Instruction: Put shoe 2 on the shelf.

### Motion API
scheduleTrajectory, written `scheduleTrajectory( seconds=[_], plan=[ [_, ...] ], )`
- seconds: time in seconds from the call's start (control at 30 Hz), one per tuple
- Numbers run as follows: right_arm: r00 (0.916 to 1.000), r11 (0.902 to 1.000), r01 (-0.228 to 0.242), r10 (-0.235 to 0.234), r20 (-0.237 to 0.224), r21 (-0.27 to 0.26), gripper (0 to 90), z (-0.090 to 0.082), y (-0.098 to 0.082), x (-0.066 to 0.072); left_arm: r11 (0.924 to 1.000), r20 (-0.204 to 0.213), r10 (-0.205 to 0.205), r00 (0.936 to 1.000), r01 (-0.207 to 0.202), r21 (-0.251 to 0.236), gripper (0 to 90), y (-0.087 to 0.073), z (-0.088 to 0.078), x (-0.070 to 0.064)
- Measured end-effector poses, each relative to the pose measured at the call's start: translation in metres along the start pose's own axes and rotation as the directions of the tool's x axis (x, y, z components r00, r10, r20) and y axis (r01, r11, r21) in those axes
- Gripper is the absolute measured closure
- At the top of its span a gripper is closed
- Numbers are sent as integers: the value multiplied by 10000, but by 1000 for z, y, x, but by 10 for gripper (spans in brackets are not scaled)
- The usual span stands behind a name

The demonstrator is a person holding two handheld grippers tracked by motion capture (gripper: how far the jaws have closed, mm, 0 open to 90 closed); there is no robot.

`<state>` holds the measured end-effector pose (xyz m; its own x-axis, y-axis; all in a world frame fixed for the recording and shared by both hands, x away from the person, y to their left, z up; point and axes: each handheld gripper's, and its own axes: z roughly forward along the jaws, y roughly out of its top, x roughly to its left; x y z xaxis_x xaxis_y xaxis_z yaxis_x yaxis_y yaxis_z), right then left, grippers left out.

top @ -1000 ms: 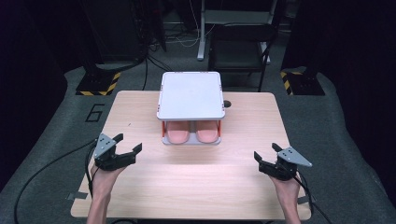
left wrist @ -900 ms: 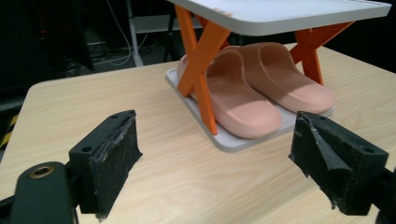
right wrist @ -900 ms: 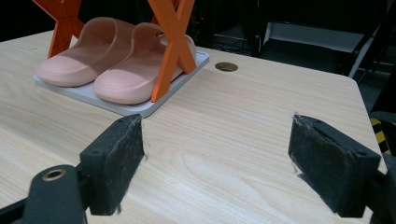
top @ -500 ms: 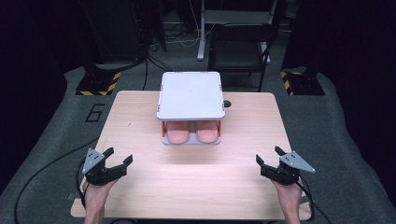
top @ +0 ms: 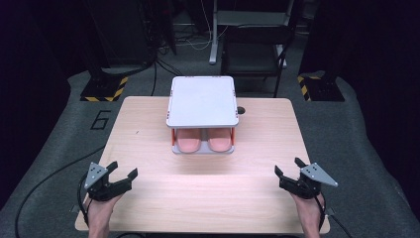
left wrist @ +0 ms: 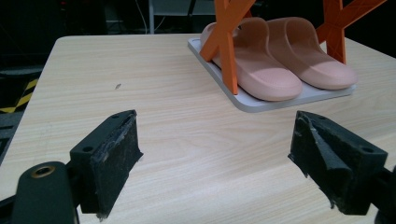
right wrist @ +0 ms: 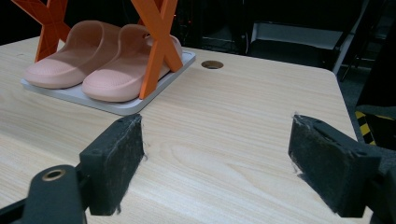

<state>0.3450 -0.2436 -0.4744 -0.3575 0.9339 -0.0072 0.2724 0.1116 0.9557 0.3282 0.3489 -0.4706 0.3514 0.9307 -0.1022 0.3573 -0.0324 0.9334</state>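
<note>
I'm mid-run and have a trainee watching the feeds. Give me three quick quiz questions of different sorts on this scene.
1. True or false: the left gripper is shut.
2. What lies on the lower tray of the shoe rack?
A. pink slippers
B. black boots
C. nothing
3. Fill in: the rack's side supports are coloured ____.

Key: 1 false, both it and the right gripper are open; 2 A; 3 orange.

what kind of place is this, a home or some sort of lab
Most likely a lab or recording workspace: a light wooden table on grey floor marked with a painted 6, yellow-black striped stand bases, and loose black cables trailing around.
</note>
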Motion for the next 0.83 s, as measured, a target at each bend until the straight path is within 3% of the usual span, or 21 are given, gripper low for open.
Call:
scheduleTrajectory(
  seconds=[0.83],
  plan=[
    [9999,9997,110,-109,-32,211,168,3,-3,4,9998,-15,-198,9998,198,-23,152,-2,1,6]
  ],
)
